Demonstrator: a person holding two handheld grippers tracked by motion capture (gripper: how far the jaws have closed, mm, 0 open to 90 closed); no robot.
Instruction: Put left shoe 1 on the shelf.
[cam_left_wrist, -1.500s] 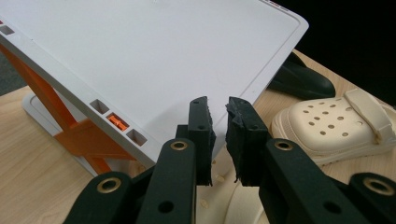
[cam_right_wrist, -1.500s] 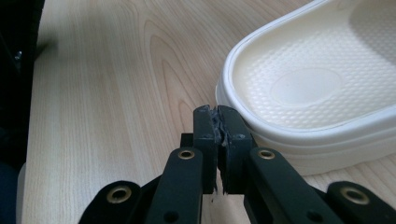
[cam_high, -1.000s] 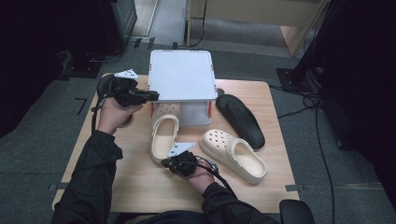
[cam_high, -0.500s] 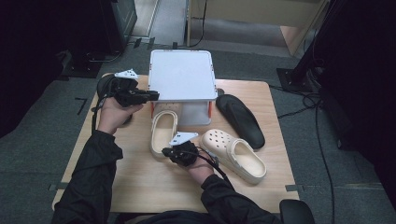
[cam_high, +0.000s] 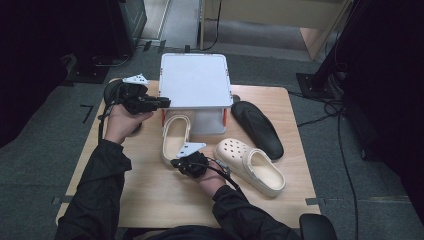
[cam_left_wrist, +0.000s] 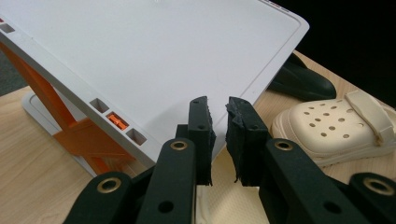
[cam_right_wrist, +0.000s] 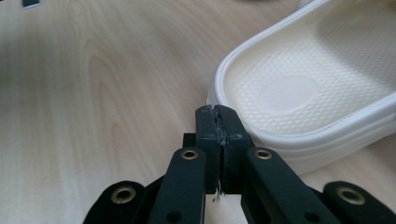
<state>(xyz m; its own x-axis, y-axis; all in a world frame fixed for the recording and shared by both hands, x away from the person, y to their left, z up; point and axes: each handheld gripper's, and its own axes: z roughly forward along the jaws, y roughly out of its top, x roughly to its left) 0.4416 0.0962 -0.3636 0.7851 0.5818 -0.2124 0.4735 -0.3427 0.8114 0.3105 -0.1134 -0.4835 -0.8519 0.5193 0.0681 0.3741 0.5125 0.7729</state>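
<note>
A white shelf rack (cam_high: 195, 80) with orange legs stands at the table's back middle. A cream slide (cam_high: 175, 136) lies with its toe under the rack. Right of it lie a cream clog (cam_high: 252, 165) and a black sandal (cam_high: 257, 127). My left gripper (cam_high: 167, 103) hovers at the rack's left front edge; in the left gripper view it (cam_left_wrist: 219, 109) stands slightly open and holds nothing, with the rack top (cam_left_wrist: 163, 56) right behind it. My right gripper (cam_high: 176, 161) sits at the slide's heel; in the right gripper view it (cam_right_wrist: 217, 113) is shut, empty, just beside the heel rim (cam_right_wrist: 303, 93).
The wooden table (cam_high: 150, 200) has bare room at the front left and along its left side. The clog (cam_left_wrist: 331, 126) and black sandal (cam_left_wrist: 303, 84) lie beyond the rack's right corner in the left gripper view. Dark floor and cables surround the table.
My right gripper has moved forward, away from the person, up to the heel of the cream slide. The left gripper has stayed by the rack edge.
</note>
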